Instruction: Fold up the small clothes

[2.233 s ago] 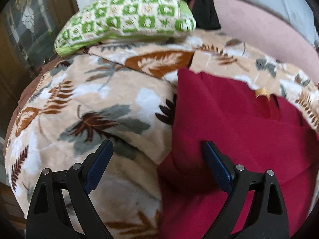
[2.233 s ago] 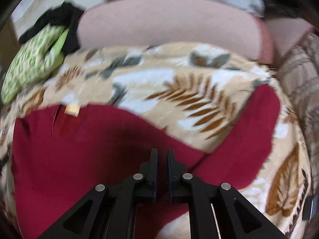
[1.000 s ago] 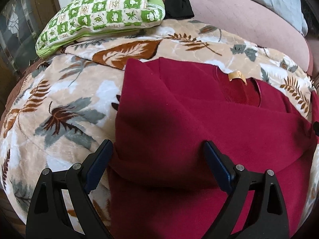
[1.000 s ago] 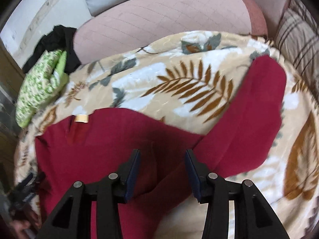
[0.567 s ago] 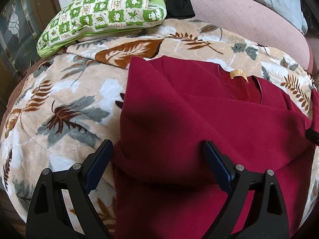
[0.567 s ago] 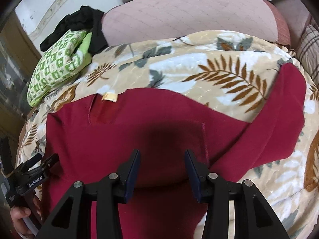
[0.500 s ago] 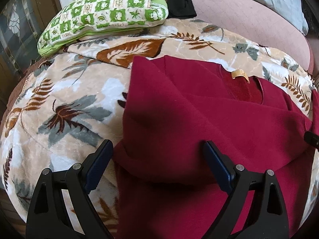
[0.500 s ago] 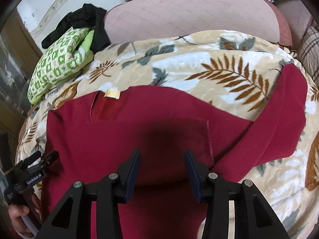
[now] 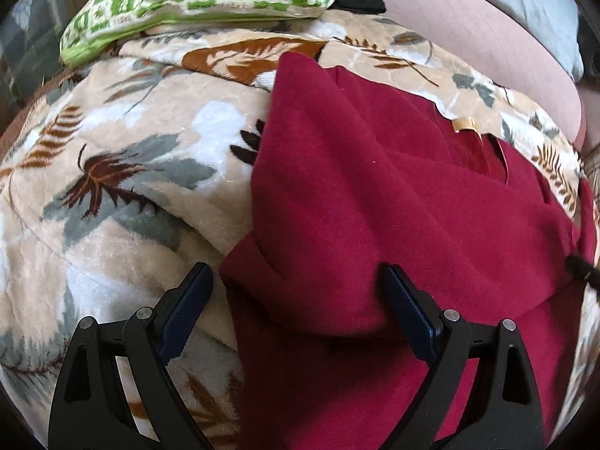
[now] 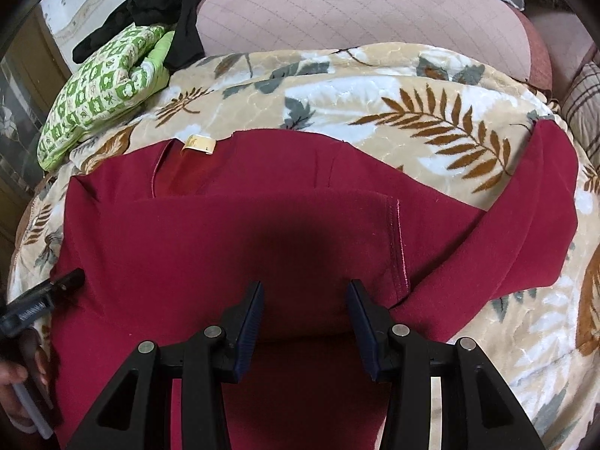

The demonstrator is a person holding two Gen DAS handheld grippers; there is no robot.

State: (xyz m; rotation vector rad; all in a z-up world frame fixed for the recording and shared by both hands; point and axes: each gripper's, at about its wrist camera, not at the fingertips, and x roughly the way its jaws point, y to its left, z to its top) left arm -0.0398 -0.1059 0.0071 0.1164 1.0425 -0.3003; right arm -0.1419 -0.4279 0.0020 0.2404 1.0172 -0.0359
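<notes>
Unfolded sleeve (image 10: 525, 225) of red top (image 10: 225, 243) only in right-wrist view.

Dk red top (image 10: 210, 247), leaf-print blanket (image 10: 337, 86)

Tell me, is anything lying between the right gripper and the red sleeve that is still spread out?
Nothing visible does. The right gripper is open over the red garment; only folded red cloth separates it from the outstretched sleeve.
</notes>
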